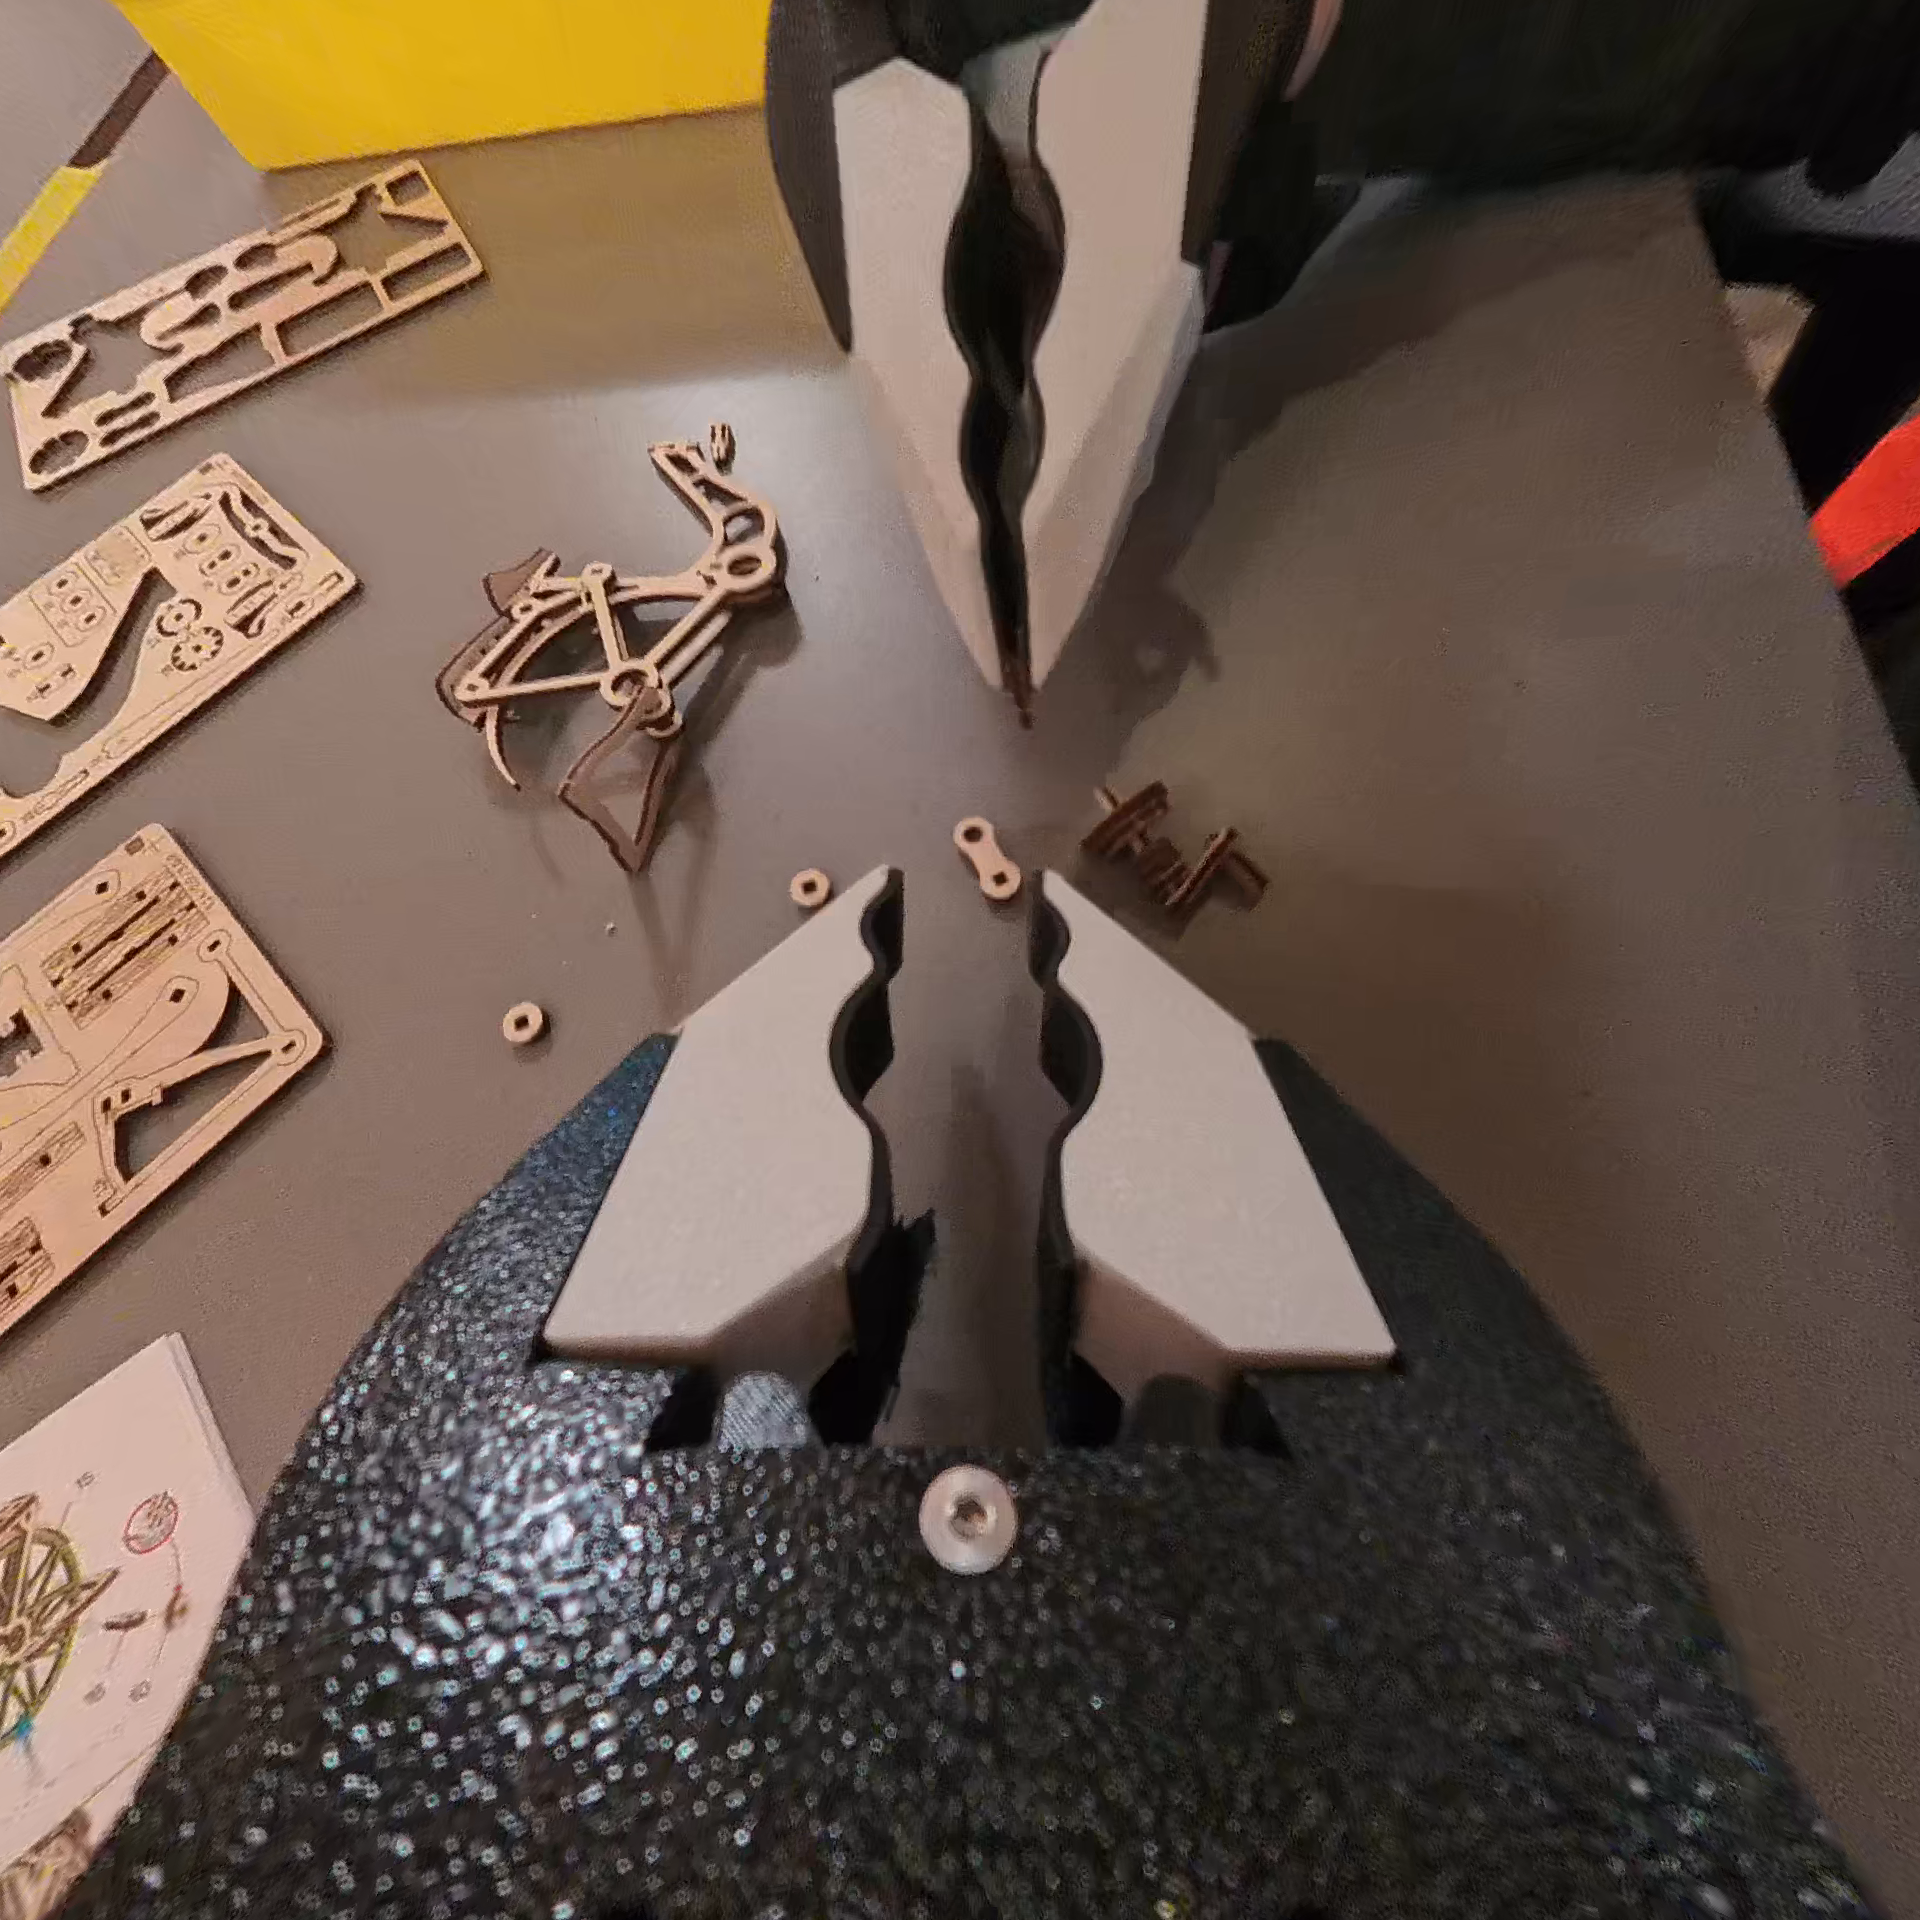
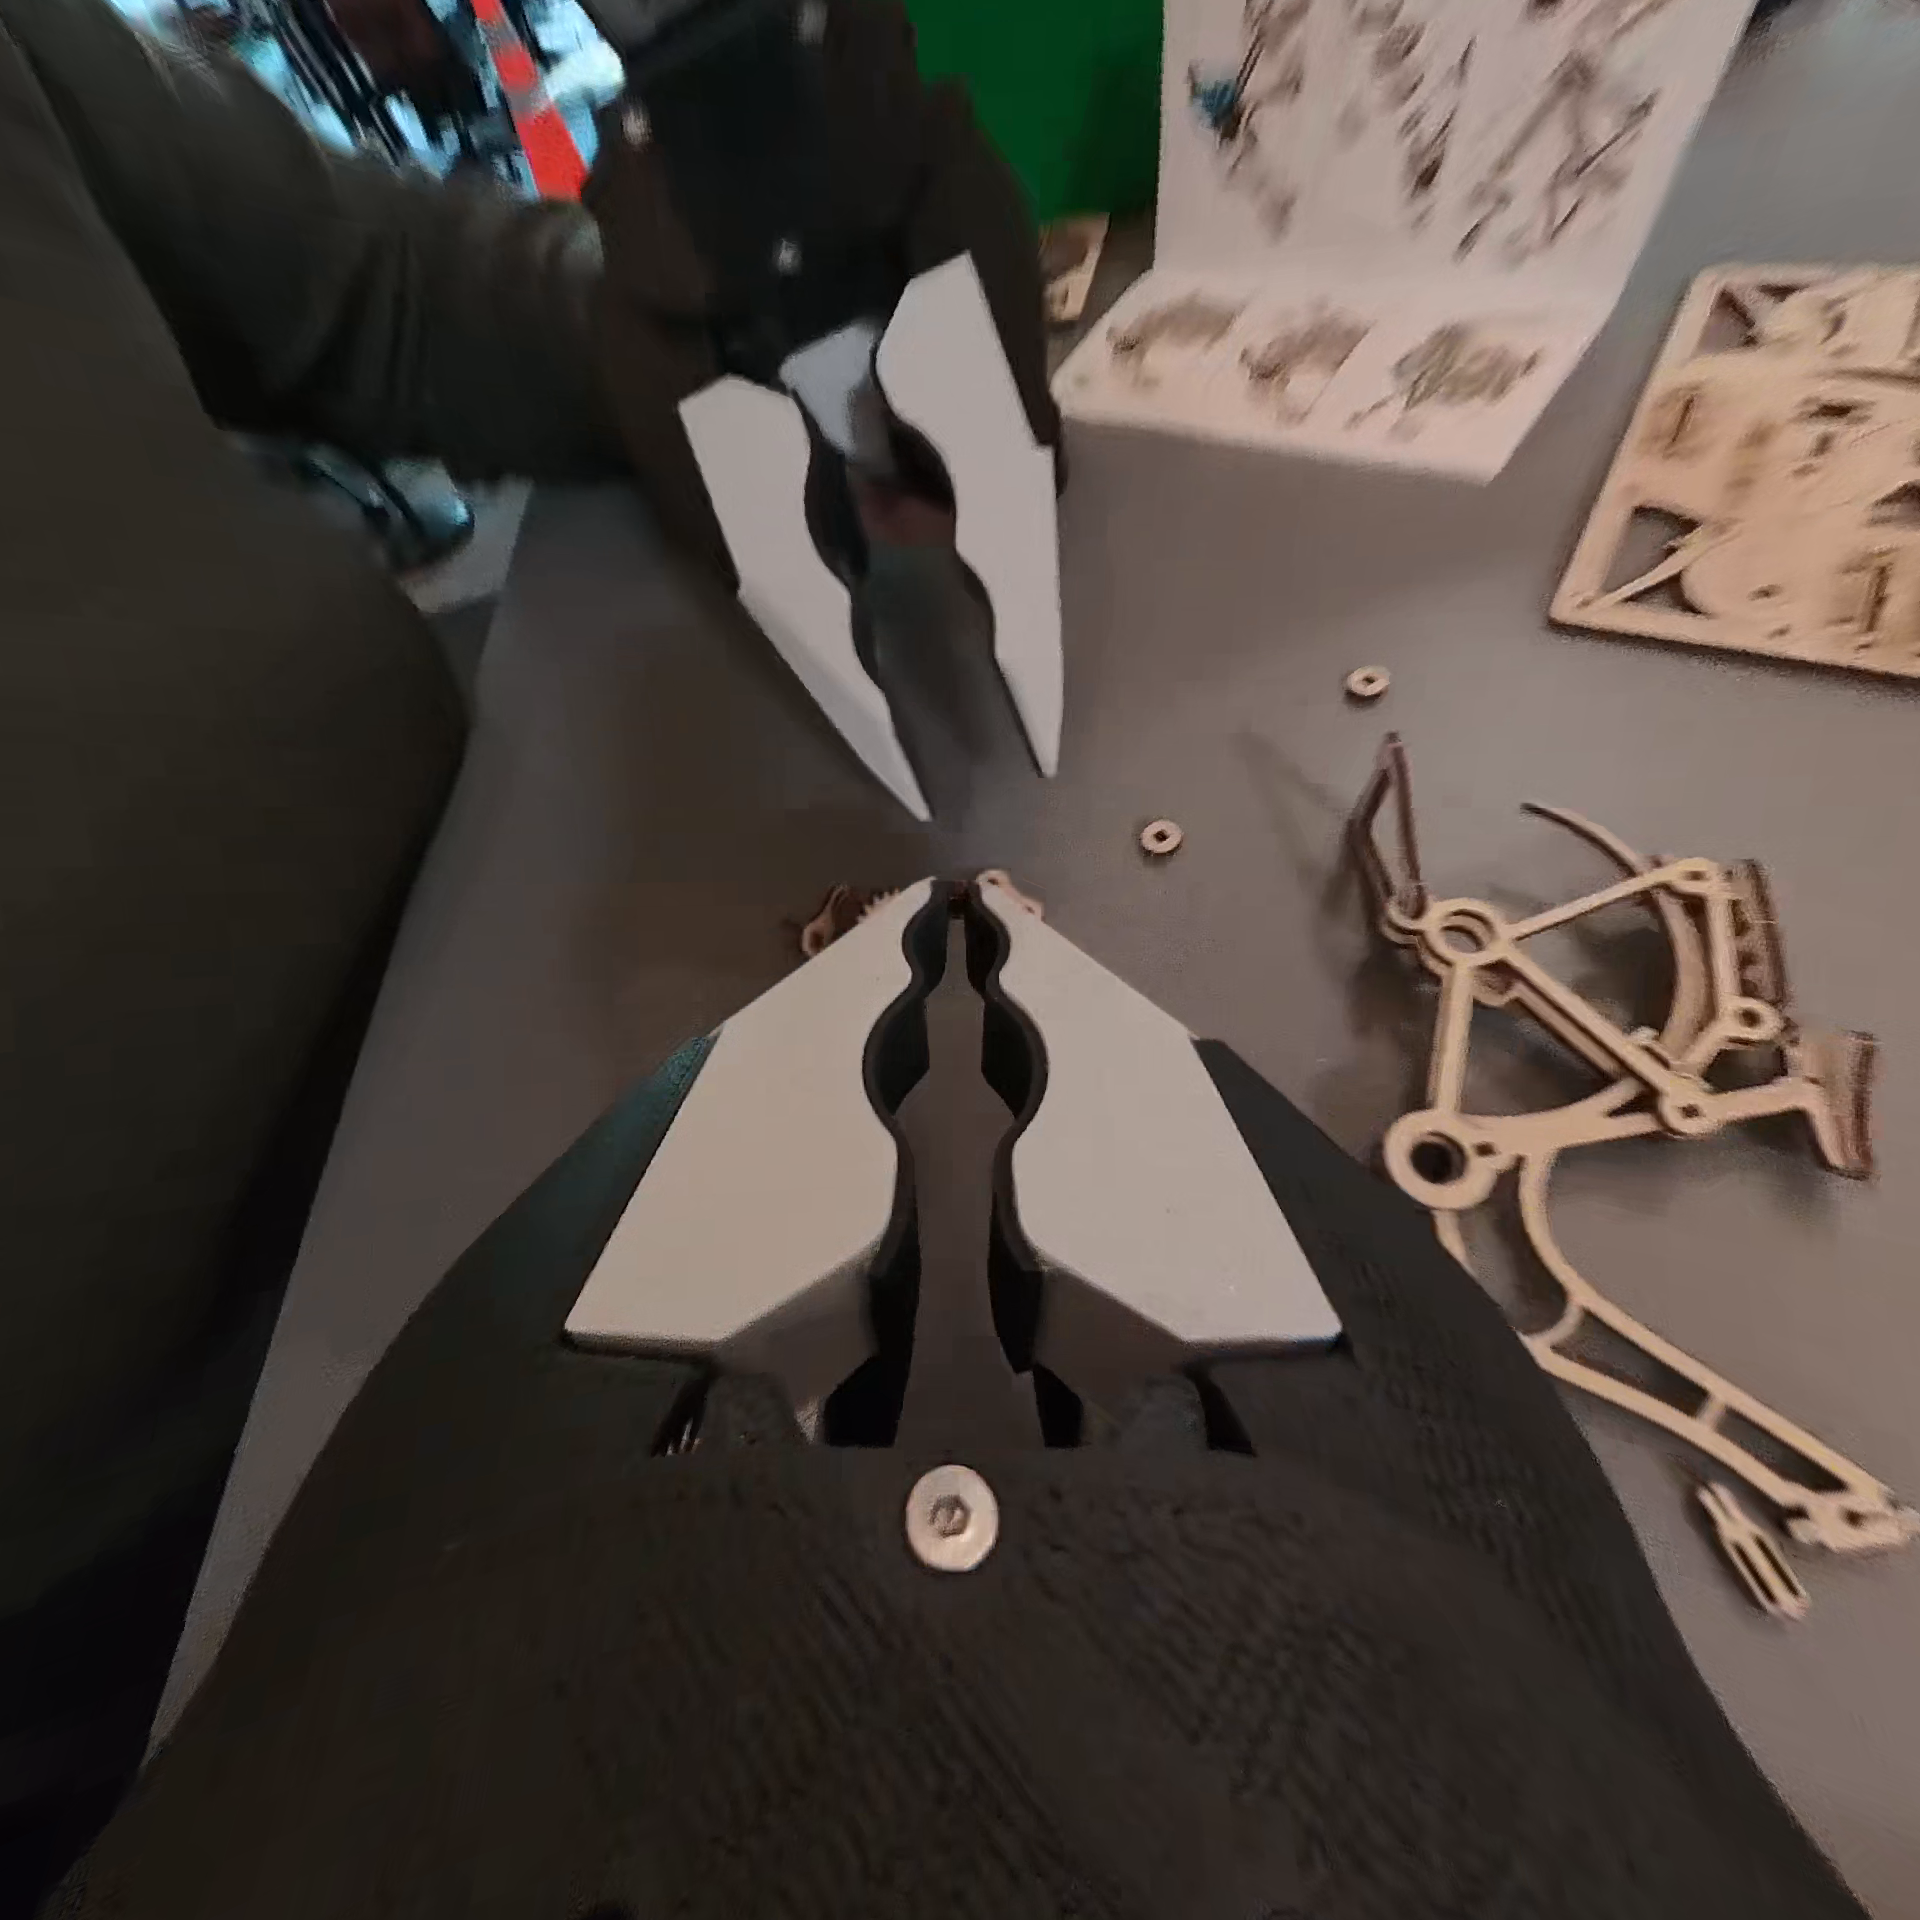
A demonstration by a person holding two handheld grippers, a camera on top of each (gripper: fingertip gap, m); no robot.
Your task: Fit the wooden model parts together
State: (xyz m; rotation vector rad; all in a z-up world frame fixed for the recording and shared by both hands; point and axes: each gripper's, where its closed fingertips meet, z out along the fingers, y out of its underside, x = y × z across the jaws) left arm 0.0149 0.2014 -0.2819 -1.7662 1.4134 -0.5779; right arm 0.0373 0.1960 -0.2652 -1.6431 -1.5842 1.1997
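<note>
The left gripper, grey-fingered with black wavy pads, stands spread above the grey counter, holding nothing. Just past its fingertips lies a small flat two-hole wooden link; slightly to the right sits a small dark-edged wooden gear assembly, and to the left are two tiny wooden washers. Facing it, the right gripper has its fingers pressed together on a thin dark wooden sliver protruding at its tip. Further left lies the partly built wooden lattice-frame model, apart from both grippers. Beyond that, at the left edge, rest flat laser-cut wooden part sheets and a white instruction booklet, with a yellow box at the far end.
</note>
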